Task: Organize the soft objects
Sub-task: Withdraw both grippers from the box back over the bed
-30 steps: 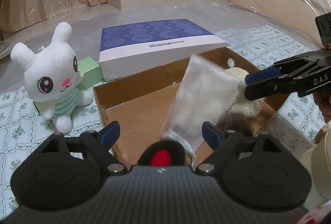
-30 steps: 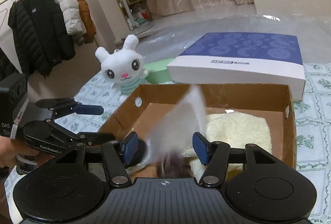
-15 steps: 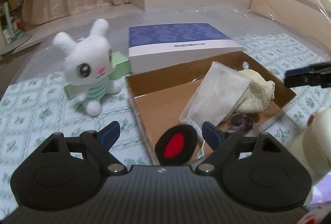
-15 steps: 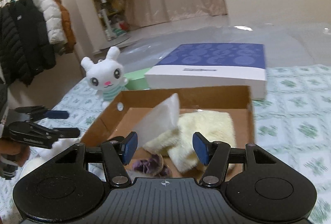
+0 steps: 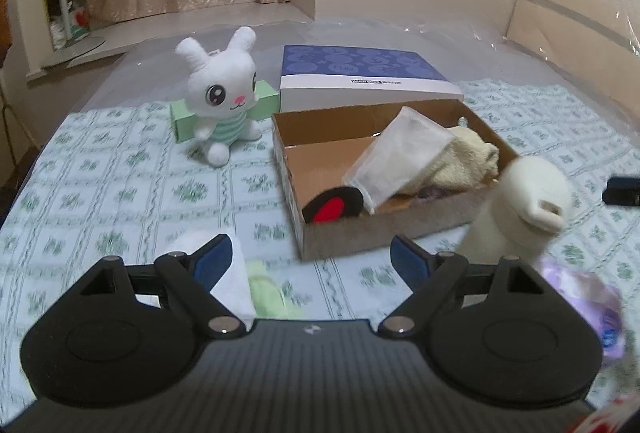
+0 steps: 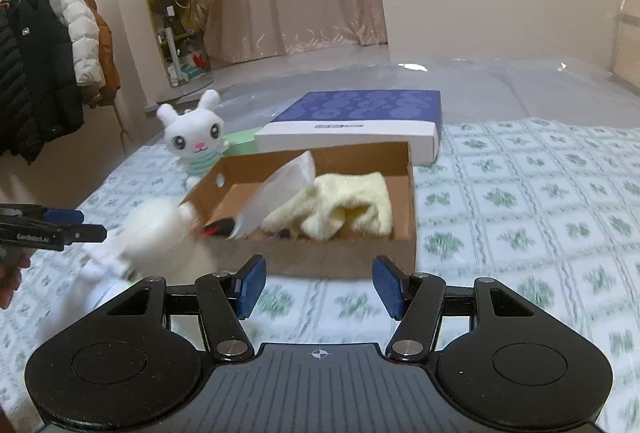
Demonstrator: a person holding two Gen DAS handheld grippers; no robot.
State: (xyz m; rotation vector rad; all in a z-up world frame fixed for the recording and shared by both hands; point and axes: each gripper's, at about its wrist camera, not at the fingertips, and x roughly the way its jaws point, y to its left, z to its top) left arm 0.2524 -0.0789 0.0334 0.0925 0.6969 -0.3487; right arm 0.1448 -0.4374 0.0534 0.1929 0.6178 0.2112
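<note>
From the left, we have a white cloth [image 5: 234, 273] and a green one [image 5: 268, 299] lying loose on the bedspread [image 5: 120, 193] just under our left gripper [image 5: 310, 261], whose jaws stand wide apart with nothing between them. Behind, the bunny [image 5: 222, 101] sits upright outside the box [image 5: 384, 229], leaning on a green carton [image 5: 182, 117], so we judge it not yet put away. In the box we already have a red-and-black pad [image 5: 334, 207] at the near corner, a white mesh pouch [image 5: 400, 157] propped aslant across the middle, a cream towel [image 5: 468, 161] bunched toward the right end, and something small and purple [image 5: 434, 191] half hidden under it. Just right of the box a cream plush [image 5: 524, 201] stands outside, blurred, with a lilac thing [image 5: 592, 309] beside it that we cannot make out. Our right gripper [image 6: 318, 287] hangs before the box's near wall, jaws likewise spread wide and empty. We reckon the job is about half done: four pieces in, at least four out. The plush looks pale, rounded and squashy, easy to pinch anywhere.
</note>
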